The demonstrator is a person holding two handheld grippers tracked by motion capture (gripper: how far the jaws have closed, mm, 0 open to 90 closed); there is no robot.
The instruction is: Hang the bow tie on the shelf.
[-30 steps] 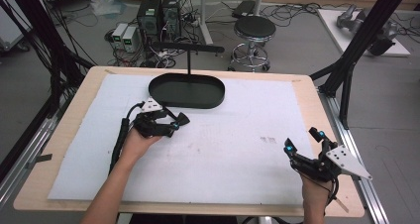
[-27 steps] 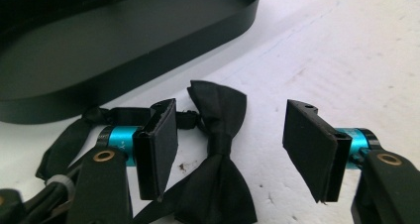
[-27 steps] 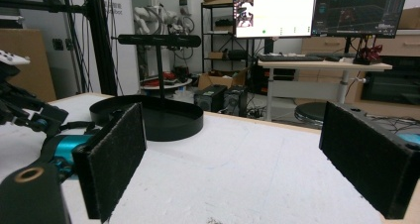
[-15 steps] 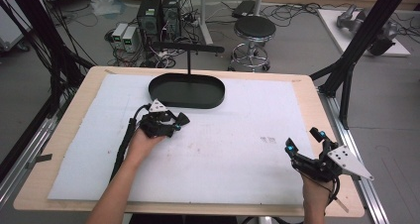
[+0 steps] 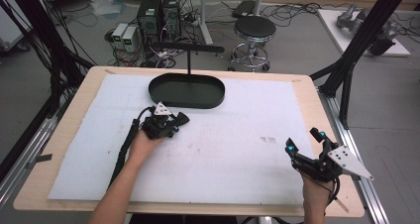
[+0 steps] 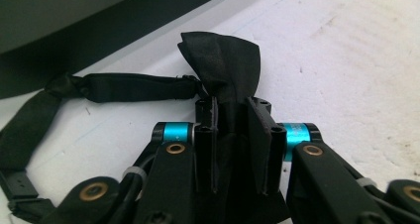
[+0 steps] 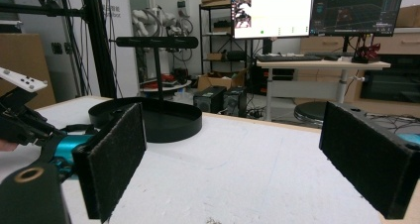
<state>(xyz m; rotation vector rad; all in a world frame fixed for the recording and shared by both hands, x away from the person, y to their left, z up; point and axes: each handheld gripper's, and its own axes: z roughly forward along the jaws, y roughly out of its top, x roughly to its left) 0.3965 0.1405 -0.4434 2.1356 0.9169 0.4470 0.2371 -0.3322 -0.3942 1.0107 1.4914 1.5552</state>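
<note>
My left gripper [image 5: 174,122] lies on the white mat just in front of the black oval tray [image 5: 187,91]. It is shut on a black fabric bow tie [image 6: 225,68], whose folded end sticks out past the jaws. The tie's black strap [image 6: 133,87] trails off to the left on the mat, with a clasp at its far end. The tray's dark wall [image 6: 99,40] runs just beyond. My right gripper [image 5: 303,140] rests near the mat's front right corner, open wide with nothing between its pads [image 7: 111,159].
A black T-shaped stand [image 5: 188,49] rises from behind the tray. The white mat [image 5: 237,149] covers most of the wooden table [image 5: 317,97]. Black frame posts stand at both sides; a stool [image 5: 253,30] and computers sit on the floor beyond.
My left gripper has slid a little to the right along the front of the tray, carrying the bow tie. The right gripper has stayed in place.
</note>
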